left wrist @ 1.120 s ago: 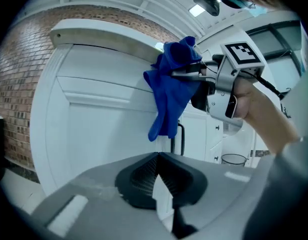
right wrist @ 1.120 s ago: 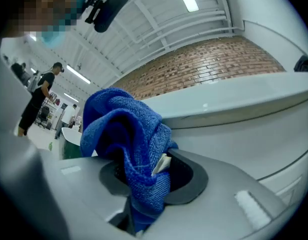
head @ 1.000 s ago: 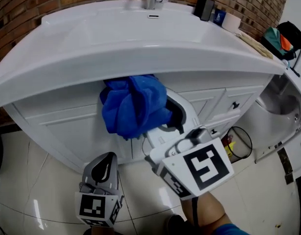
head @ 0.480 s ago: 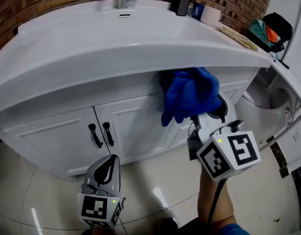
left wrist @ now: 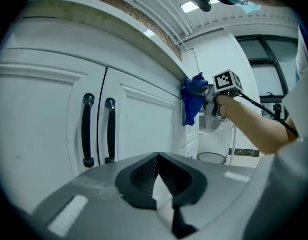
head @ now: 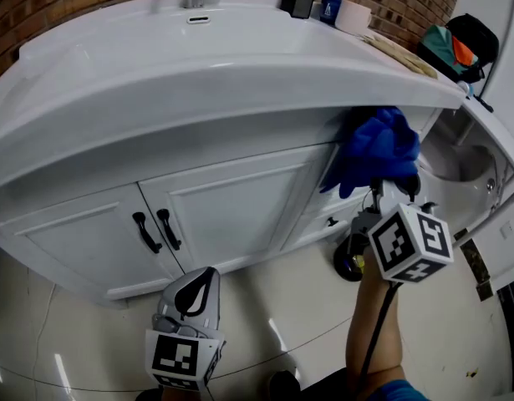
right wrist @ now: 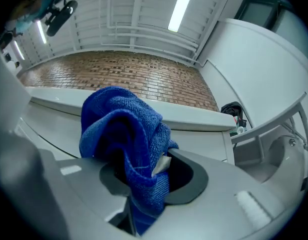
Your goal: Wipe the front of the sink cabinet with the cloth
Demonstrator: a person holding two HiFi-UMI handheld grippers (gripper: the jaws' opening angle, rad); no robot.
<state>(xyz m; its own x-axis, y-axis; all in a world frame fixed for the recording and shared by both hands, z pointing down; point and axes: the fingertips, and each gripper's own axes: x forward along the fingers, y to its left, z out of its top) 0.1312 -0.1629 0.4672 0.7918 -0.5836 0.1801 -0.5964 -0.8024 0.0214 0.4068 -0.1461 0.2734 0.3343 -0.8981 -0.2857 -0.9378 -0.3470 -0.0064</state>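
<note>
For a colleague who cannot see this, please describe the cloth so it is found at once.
Start at the white sink cabinet. At its right end, under the counter edge, the right gripper holds a bunched cloth. It is the only blue thing on the white front.

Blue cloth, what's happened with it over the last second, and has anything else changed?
The right gripper swept the blue cloth rightward along the top of the cabinet front, from the middle doors to the right end. It kept hold of the cloth throughout. The left gripper stayed low, shut and empty.
</note>
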